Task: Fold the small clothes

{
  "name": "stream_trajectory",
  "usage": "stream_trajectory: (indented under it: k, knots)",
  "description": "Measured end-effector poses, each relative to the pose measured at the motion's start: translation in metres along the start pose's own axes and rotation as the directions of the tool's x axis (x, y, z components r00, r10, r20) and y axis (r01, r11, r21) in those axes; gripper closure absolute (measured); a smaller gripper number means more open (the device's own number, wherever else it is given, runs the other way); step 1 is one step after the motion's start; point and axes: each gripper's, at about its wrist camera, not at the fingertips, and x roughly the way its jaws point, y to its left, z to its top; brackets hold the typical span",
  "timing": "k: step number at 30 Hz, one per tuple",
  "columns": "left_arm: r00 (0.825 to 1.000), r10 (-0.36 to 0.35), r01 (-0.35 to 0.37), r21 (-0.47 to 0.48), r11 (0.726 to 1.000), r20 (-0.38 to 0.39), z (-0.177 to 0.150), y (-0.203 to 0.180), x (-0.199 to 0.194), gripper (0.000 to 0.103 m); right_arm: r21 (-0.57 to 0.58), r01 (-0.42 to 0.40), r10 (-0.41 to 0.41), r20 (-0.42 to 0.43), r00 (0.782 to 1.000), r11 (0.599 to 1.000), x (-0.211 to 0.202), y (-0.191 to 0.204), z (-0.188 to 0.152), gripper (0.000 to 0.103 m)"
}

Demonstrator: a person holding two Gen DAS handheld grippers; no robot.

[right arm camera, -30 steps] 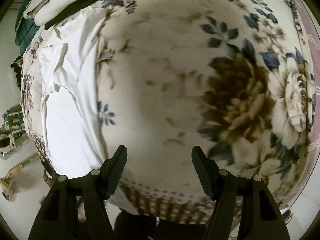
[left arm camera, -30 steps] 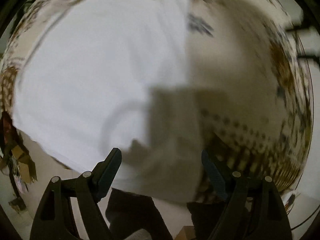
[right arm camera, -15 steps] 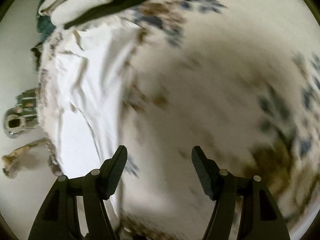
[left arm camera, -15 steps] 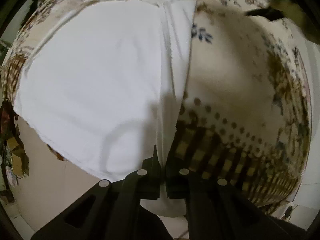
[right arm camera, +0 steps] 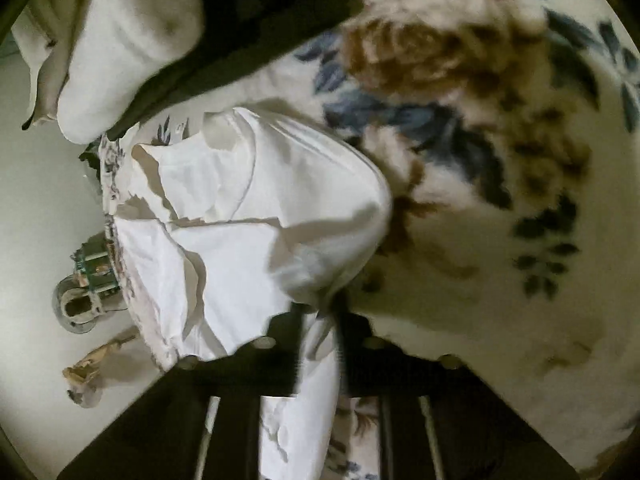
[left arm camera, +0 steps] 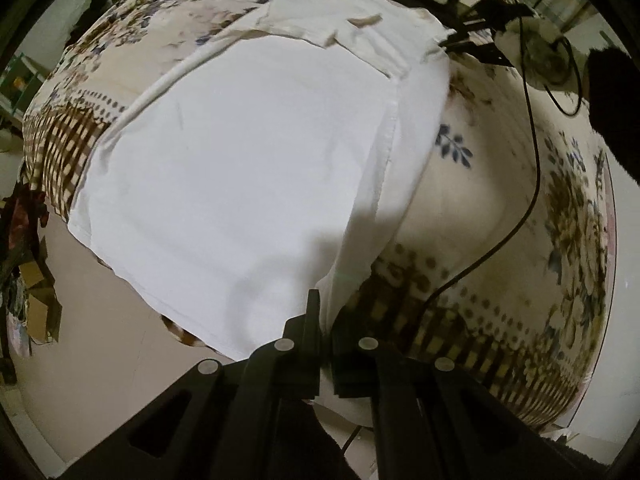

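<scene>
A white garment (left arm camera: 248,160) lies spread on a floral blanket (left arm camera: 500,184), its right side folded over along a seam. My left gripper (left arm camera: 325,312) is shut on the garment's near right edge at the bed's front. In the right wrist view the same white garment (right arm camera: 256,208) lies rumpled, and my right gripper (right arm camera: 322,312) is shut on a pinch of its cloth. The right gripper (left arm camera: 476,40) also shows in the left wrist view at the garment's far right corner.
A stack of folded light clothes on a dark cloth (right arm camera: 132,40) lies at the far end of the bed. A black cable (left arm camera: 528,168) trails across the blanket. The bed edge drops to a pale floor (left arm camera: 104,320) with clutter (left arm camera: 28,272) at left.
My left gripper shut on the garment's edge and has drawn back a little. My right gripper moved left from the bare blanket onto the garment and shut on it.
</scene>
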Motion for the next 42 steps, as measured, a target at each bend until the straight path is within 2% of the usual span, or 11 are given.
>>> stream_trajectory:
  k: [6, 12, 17, 22, 25, 28, 30, 32, 34, 36, 42]
  knots:
    - [0.998, -0.067, 0.068, -0.101, 0.993, 0.010, 0.020, 0.056, -0.017, 0.101, -0.085, 0.070, -0.063, 0.078, 0.995, 0.994, -0.034, 0.058, -0.009, 0.099]
    - [0.992, -0.122, 0.125, -0.227, 0.966, 0.031, 0.060, 0.151, -0.016, 0.101, -0.159, 0.173, -0.158, 0.107, 0.982, 0.972, -0.044, 0.169, -0.006, 0.099]
    - [0.993, -0.114, 0.121, -0.307, 0.944, 0.040, 0.087, 0.227, 0.001, 0.101, -0.230, 0.250, -0.226, 0.124, 0.966, 0.941, 0.002, 0.254, 0.001, 0.099]
    - [0.991, -0.135, 0.133, -0.349, 0.928, 0.018, 0.106, 0.283, 0.039, 0.100, -0.261, 0.358, -0.329, 0.147, 0.933, 0.896, 0.073, 0.319, 0.017, 0.099]
    - [0.988, -0.146, 0.121, -0.365, 0.923, -0.042, 0.111, 0.310, 0.068, 0.096, -0.262, 0.430, -0.402, 0.152, 0.903, 0.864, 0.116, 0.333, 0.026, 0.099]
    - [0.982, -0.161, 0.112, -0.391, 0.914, -0.095, 0.099, 0.335, 0.082, 0.087, -0.250, 0.462, -0.444, 0.128, 0.887, 0.851, 0.141, 0.330, 0.032, 0.094]
    - [0.981, -0.157, 0.100, -0.403, 0.909, -0.110, 0.087, 0.350, 0.082, 0.083, -0.232, 0.444, -0.433, 0.100, 0.896, 0.865, 0.143, 0.327, 0.031, 0.066]
    - [0.980, -0.139, 0.066, -0.420, 0.905, -0.145, 0.068, 0.370, 0.080, 0.078, -0.212, 0.402, -0.397, 0.069, 0.915, 0.891, 0.136, 0.320, 0.023, 0.051]
    - [0.976, -0.122, 0.032, -0.438, 0.899, -0.179, 0.056, 0.382, 0.078, 0.080, -0.223, 0.369, -0.365, 0.058, 0.929, 0.903, 0.123, 0.315, 0.006, 0.050]
    - [0.974, -0.115, 0.014, -0.454, 0.891, -0.197, 0.047, 0.393, 0.072, 0.080, -0.244, 0.362, -0.361, 0.052, 0.931, 0.900, 0.111, 0.310, -0.016, 0.042]
    - [0.989, -0.091, 0.037, -0.391, 0.919, -0.119, 0.065, 0.371, 0.030, 0.079, -0.261, 0.303, -0.314, -0.001, 0.950, 0.917, 0.084, 0.270, -0.117, 0.034]
